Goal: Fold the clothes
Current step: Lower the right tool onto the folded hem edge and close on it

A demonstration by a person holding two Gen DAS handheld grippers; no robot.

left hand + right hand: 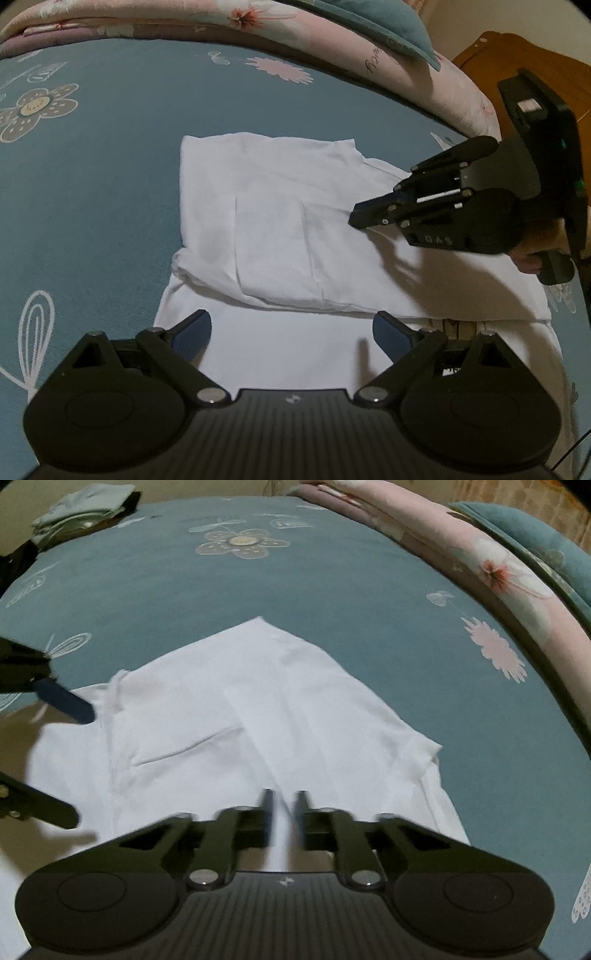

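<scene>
On the blue flowered bedsheet (110, 177), a white garment (288, 229) is lying partly folded, with an upper layer doubled over a wider lower layer. The left gripper (291, 332) is hovering low over the near edge of the garment, pointing forward along the bed, and its jaws are standing wide apart. Bare white cloth is showing between its blue-padded fingers (194, 332), and nothing is being held there. The fold line of the upper layer is running just ahead of those fingers. The right gripper (354, 219) is reaching in from the right side in the left wrist view, angled downward, with its tip sitting at the garment's upper layer near the right-hand fold. A hand (532, 254) is gripping its handle at the frame edge. In the right wrist view, the right gripper (284, 801) is showing its jaws narrowed to a small gap, and a strip of white cloth is appearing between them; whether the fingers are pinching that cloth or only sitting above it cannot be told. The garment (258, 709) is spreading ahead of these jaws, one corner pointing away. The left gripper's spread fingers (70, 701) are entering at the left edge, over the garment's border. A pink floral quilt (491, 565) is lying along the far side of the bed, well apart from the garment.
</scene>
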